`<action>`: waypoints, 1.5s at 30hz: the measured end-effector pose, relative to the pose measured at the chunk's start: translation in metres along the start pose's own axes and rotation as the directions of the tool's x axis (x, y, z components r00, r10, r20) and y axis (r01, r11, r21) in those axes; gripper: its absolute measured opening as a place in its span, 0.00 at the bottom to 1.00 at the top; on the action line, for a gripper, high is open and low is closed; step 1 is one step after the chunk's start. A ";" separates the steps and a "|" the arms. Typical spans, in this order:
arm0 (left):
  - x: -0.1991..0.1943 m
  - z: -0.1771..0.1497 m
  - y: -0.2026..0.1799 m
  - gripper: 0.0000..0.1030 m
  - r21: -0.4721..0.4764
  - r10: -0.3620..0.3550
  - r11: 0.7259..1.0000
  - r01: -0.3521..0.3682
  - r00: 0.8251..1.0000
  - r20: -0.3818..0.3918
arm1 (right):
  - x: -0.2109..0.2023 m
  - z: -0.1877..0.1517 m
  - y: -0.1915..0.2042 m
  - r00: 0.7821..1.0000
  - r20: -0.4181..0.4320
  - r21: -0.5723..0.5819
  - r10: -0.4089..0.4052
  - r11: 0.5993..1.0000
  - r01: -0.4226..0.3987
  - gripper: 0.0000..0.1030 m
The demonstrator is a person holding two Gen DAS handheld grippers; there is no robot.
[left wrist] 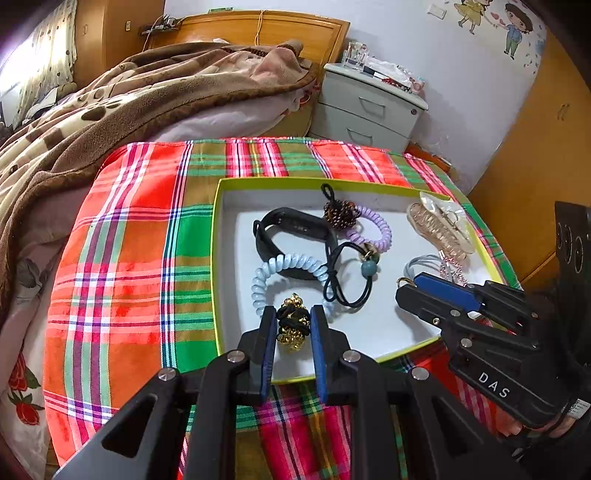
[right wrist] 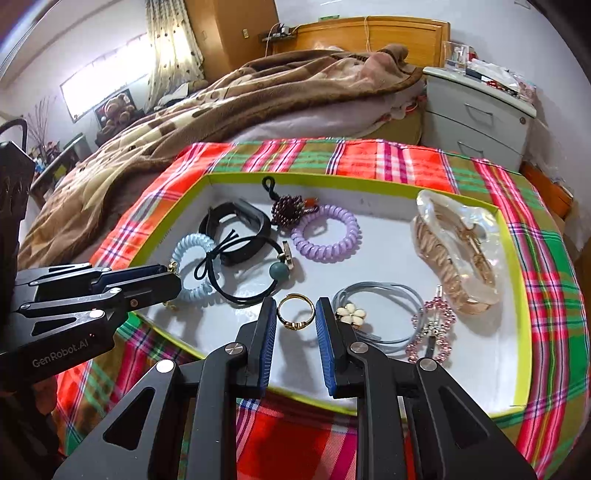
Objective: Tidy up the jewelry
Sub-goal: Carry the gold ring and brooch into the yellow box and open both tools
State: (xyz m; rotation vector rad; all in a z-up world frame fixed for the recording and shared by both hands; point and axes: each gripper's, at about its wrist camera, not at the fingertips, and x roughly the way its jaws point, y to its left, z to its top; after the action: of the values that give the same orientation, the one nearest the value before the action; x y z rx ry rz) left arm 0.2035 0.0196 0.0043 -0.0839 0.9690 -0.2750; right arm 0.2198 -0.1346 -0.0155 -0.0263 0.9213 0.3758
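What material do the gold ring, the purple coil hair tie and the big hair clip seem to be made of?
Ring: probably metal, polished gold finish, judging by its bright glints.
Purple coil hair tie: likely soft plastic, glossy, moulded like a phone cord.
Hair clip: apparently hard translucent plastic with a pearly sheen; its spring looks like metal.

A red, green and orange plaid cloth [left wrist: 122, 258] covers the worktop. Behind it a brown fleece blanket [left wrist: 110, 107] lies rumpled over a bed with an orange wooden headboard [left wrist: 266, 27]. A pale grey two-drawer nightstand [left wrist: 365, 110] stands beside the bed, clutter on top. Cartoon children stickers [left wrist: 495, 22] decorate the white wall.
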 end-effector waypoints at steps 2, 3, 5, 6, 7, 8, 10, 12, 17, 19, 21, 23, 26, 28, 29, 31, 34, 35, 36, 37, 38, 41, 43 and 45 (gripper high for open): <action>0.003 0.000 0.000 0.19 -0.002 0.001 1.000 -0.001 1.000 -0.007 | 0.002 0.000 0.001 1.000 -0.005 -0.004 -0.001 1.000 0.001 0.22; 0.003 -0.001 0.000 0.19 -0.001 0.002 1.000 -0.002 1.000 -0.009 | 0.003 0.000 0.001 1.000 -0.008 -0.007 -0.009 1.000 0.009 0.22; 0.004 -0.001 -0.001 0.19 0.005 0.002 1.000 -0.002 1.000 -0.008 | 0.005 0.001 0.001 1.000 -0.009 -0.007 -0.009 1.000 0.009 0.22; 0.004 -0.001 -0.001 0.19 0.003 0.001 1.000 -0.001 1.000 -0.009 | 0.005 0.001 0.001 1.000 -0.010 -0.005 -0.009 1.000 0.009 0.22; 0.004 0.000 -0.001 0.19 0.001 -0.001 1.000 0.001 1.000 -0.010 | 0.005 0.001 0.001 1.000 -0.009 -0.007 -0.011 1.000 0.011 0.22; 0.005 0.000 0.000 0.19 -0.001 -0.001 1.000 0.001 1.000 -0.010 | 0.006 0.001 0.002 1.000 -0.009 -0.007 -0.012 1.000 0.012 0.22; 0.004 -0.001 0.000 0.19 0.002 0.003 1.000 -0.003 1.000 -0.008 | 0.006 0.001 0.002 1.000 -0.009 -0.009 -0.013 1.000 0.013 0.22; 0.004 -0.001 0.000 0.19 0.001 0.002 1.000 -0.002 1.000 -0.008 | 0.007 0.001 0.002 1.000 -0.010 -0.010 -0.015 1.000 0.015 0.22; 0.004 -0.001 -0.001 0.20 -0.002 -0.005 1.000 0.005 1.000 -0.011 | 0.008 0.002 0.004 1.000 -0.011 -0.013 -0.021 1.000 0.021 0.22; 0.004 0.000 -0.001 0.21 -0.003 -0.004 1.000 0.004 1.000 -0.011 | 0.008 0.002 0.004 1.000 -0.011 -0.013 -0.021 1.000 0.021 0.22; 0.004 0.000 0.000 0.22 -0.001 -0.005 1.000 0.005 1.000 -0.011 | 0.008 0.002 0.004 1.000 -0.011 -0.013 -0.021 1.000 0.021 0.22; 0.004 -0.001 -0.001 0.23 0.000 -0.008 1.000 0.008 1.000 -0.011 | 0.008 0.002 0.004 1.000 -0.011 -0.008 -0.020 1.000 0.020 0.22; 0.003 -0.001 -0.001 0.28 -0.003 -0.005 1.000 0.005 1.000 -0.009 | 0.007 0.002 0.003 1.000 -0.009 -0.004 -0.025 1.000 0.025 0.22; 0.002 -0.001 -0.001 0.29 -0.003 -0.002 1.000 0.002 1.000 -0.010 | 0.006 0.002 0.002 1.000 -0.006 -0.001 -0.019 1.000 0.019 0.23; 0.002 -0.001 -0.002 0.29 -0.002 0.000 1.000 0.000 1.000 -0.010 | 0.005 0.002 0.002 1.000 -0.004 0.000 -0.017 1.000 0.017 0.23; 0.002 -0.001 -0.002 0.31 -0.003 0.001 1.000 -0.002 1.000 -0.010 | 0.004 0.002 0.002 1.000 0.000 0.000 -0.023 1.000 0.023 0.25; 0.001 -0.002 -0.003 0.32 -0.002 0.005 1.000 -0.005 1.000 -0.011 | 0.001 0.001 0.002 1.000 0.009 0.006 -0.025 1.000 0.025 0.30; 0.001 -0.002 -0.004 0.33 -0.002 0.005 1.000 -0.005 1.000 -0.009 | -0.001 0.001 0.002 1.000 0.013 0.008 -0.024 1.000 0.024 0.30; 0.000 -0.002 -0.005 0.34 -0.002 0.005 1.000 -0.005 1.000 -0.009 | -0.003 0.001 0.002 1.000 0.017 0.011 -0.026 1.000 0.026 0.30; -0.001 -0.002 -0.005 0.35 -0.003 0.006 1.000 -0.006 1.000 -0.008 | -0.006 0.001 0.002 0.999 0.024 0.014 -0.028 1.000 0.028 0.30; -0.002 -0.003 -0.006 0.35 -0.001 0.006 1.000 -0.006 1.000 -0.006 | -0.007 0.000 0.003 0.999 0.028 0.016 -0.029 0.999 0.028 0.30; -0.008 -0.005 -0.008 0.36 0.002 0.010 1.000 -0.010 1.000 0.002 | -0.016 -0.002 0.005 0.998 0.047 0.027 -0.033 0.999 0.032 0.30; -0.012 -0.007 -0.010 0.37 0.005 0.023 1.000 -0.023 1.000 0.011 | -0.024 -0.005 0.007 0.997 0.062 0.036 -0.037 0.999 0.034 0.30; -0.019 -0.009 -0.014 0.38 0.022 0.060 0.998 -0.061 0.998 0.033 | -0.032 -0.009 0.008 0.996 0.077 0.047 -0.042 0.998 0.039 0.30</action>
State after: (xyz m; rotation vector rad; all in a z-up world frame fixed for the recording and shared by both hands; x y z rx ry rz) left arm 0.1838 0.0112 0.0172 -0.0377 0.9341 -0.2289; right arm 0.1931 -0.1387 0.0054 0.0113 0.8501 0.3159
